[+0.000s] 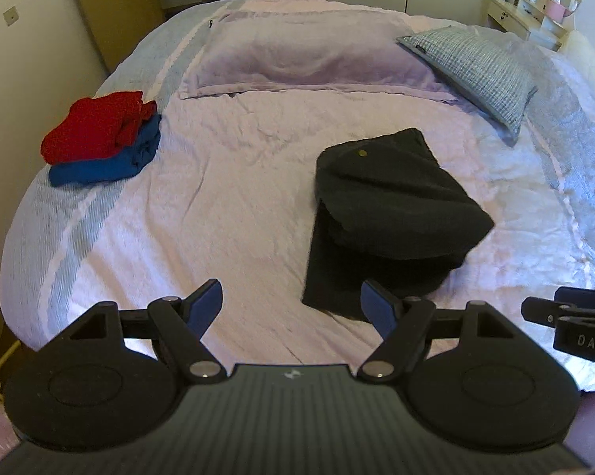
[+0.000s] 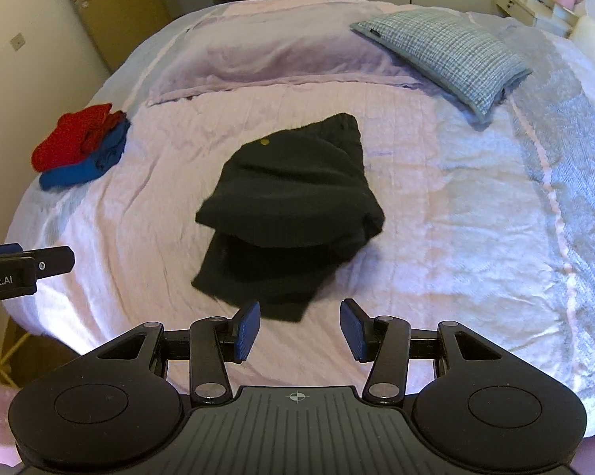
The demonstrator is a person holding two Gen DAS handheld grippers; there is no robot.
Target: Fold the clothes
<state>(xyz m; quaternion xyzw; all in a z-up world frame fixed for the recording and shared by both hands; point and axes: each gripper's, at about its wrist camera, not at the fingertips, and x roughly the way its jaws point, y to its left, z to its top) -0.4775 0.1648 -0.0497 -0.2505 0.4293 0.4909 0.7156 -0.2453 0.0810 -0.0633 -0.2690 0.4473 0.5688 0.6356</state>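
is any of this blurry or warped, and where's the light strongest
Left wrist view: fisheye bends the bed into a dome, dark vignette at the corners; the black garment is smeared at its right edge. Right wrist view: same bowing, the black garment's outline soft, the bedspread washed out brightest at its near left; the right hand-held gripper looks sharp.

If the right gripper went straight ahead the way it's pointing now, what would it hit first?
Most likely the black folded garment. The right gripper is open and empty, and the garment's near edge lies just beyond its fingertips on the bed cover. Depth is uncertain, so it might meet the cover first.
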